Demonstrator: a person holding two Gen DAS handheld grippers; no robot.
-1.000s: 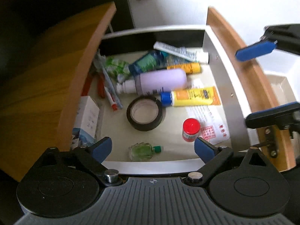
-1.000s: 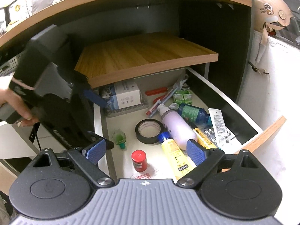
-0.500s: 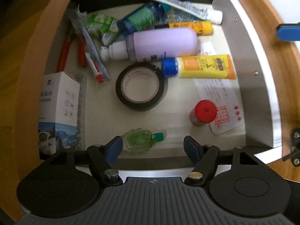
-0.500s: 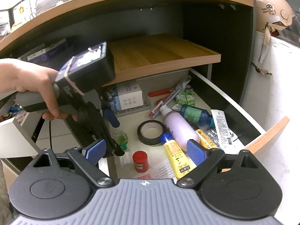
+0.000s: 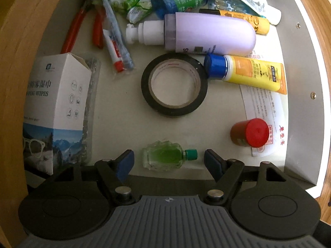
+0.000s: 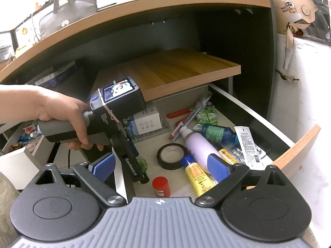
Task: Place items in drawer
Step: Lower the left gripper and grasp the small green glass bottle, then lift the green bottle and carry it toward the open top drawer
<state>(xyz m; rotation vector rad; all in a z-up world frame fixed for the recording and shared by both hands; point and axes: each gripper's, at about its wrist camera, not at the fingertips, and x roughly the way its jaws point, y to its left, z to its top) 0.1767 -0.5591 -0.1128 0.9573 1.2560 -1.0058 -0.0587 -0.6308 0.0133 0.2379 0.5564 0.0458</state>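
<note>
One small green bottle (image 5: 163, 155), lying at the drawer's (image 5: 298, 95) front edge, is straddled untouched by the left hand-held gripper (image 5: 168, 161), whose jaws are opening; the right hand-held gripper (image 6: 161, 165) is held open, empty.

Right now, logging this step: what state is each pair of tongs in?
Left tongs: opening, green bottle between them, not gripped.
Right tongs: open, empty.
</note>
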